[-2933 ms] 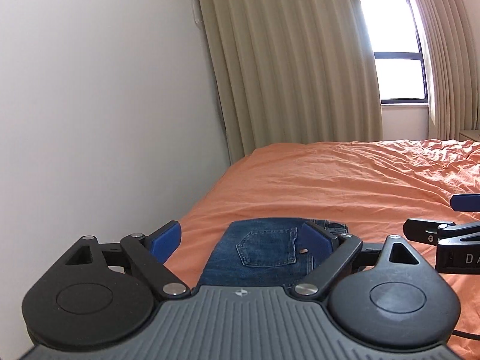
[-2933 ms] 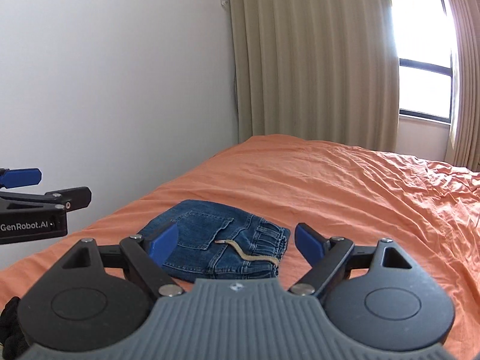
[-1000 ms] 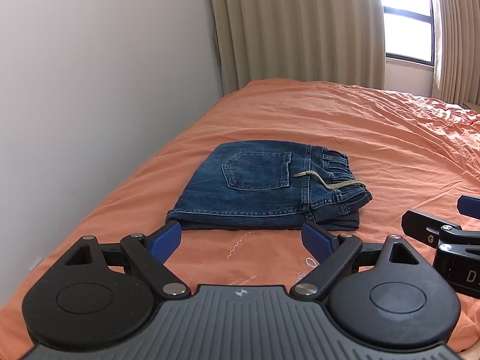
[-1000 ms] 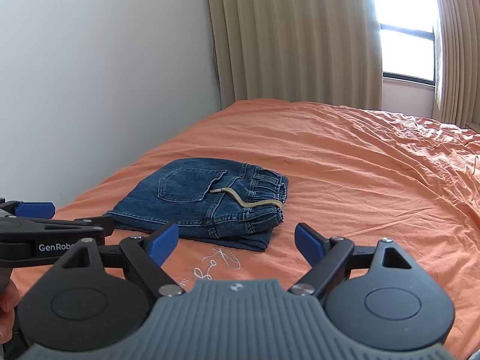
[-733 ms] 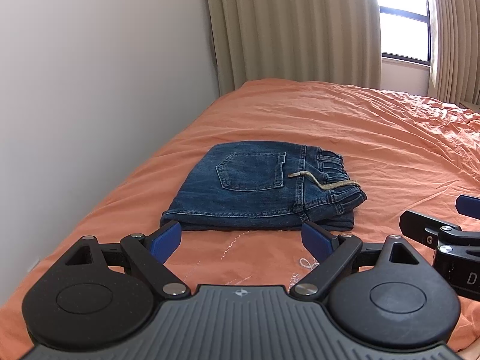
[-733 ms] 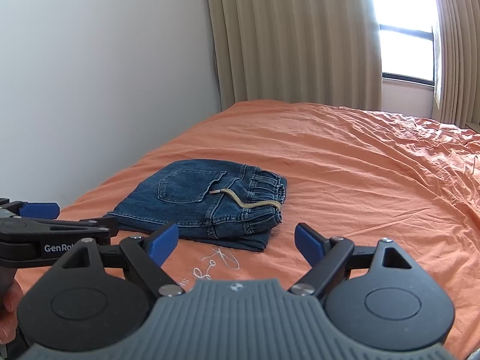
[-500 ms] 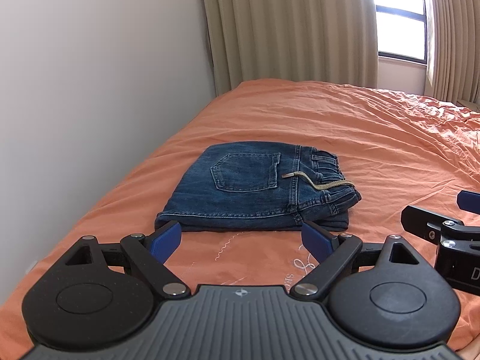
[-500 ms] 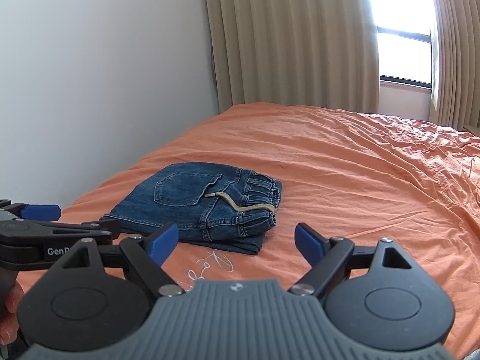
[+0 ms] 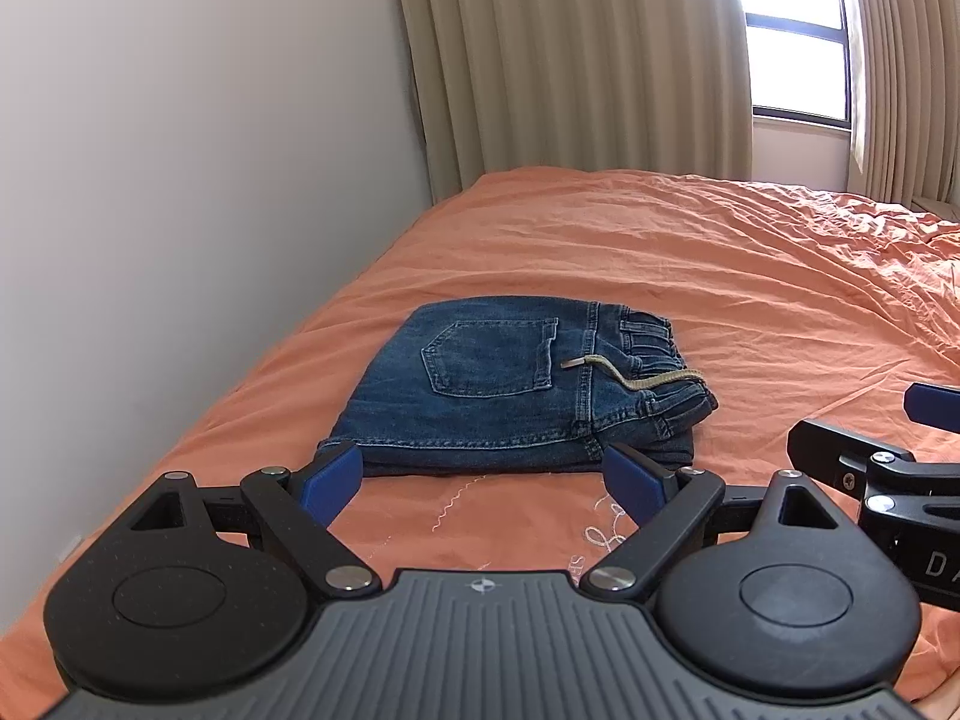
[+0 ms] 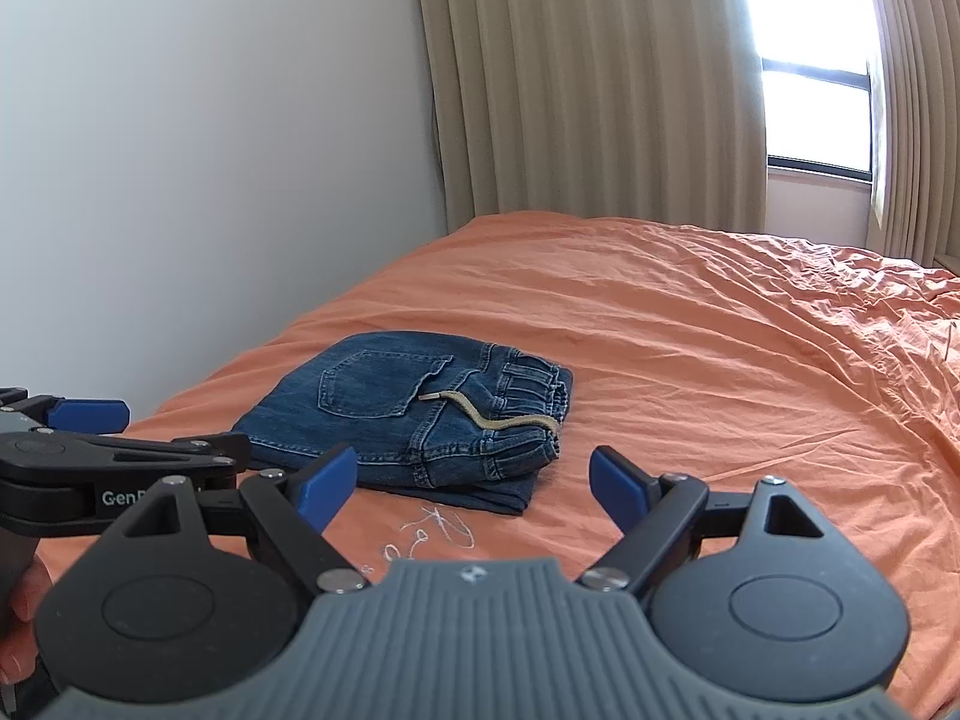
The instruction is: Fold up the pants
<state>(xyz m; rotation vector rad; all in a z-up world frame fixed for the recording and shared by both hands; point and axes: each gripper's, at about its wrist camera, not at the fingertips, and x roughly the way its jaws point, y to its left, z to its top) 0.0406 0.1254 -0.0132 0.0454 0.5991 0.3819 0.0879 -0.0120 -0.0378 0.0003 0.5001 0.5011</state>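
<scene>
We hold the left gripper and right gripper side by side above the near edge of the bed, both pointing at the jeans. Jaws of both stand wide apart, nothing between the pads; neither touches cloth.

The jeans lie near the bed's left edge, by the wall, toward the near end. They form a compact stack: back pocket up, elastic waistband bunched on the right side, a lower layer showing under the near right corner. The tan drawstring trails loose across the top.

Judgement: the fold looks finished. The bundle sits flat and squared, which would explain why we hold both grippers back and empty rather than at a hem. The spot close to the left edge probably keeps it within easy reach of both hands.

White embroidery on the sheet lies just in front of the jeans, apart from them.

Possible loose end: the drawstring is untucked, and the lower layer pokes out slightly at the near right corner.
</scene>
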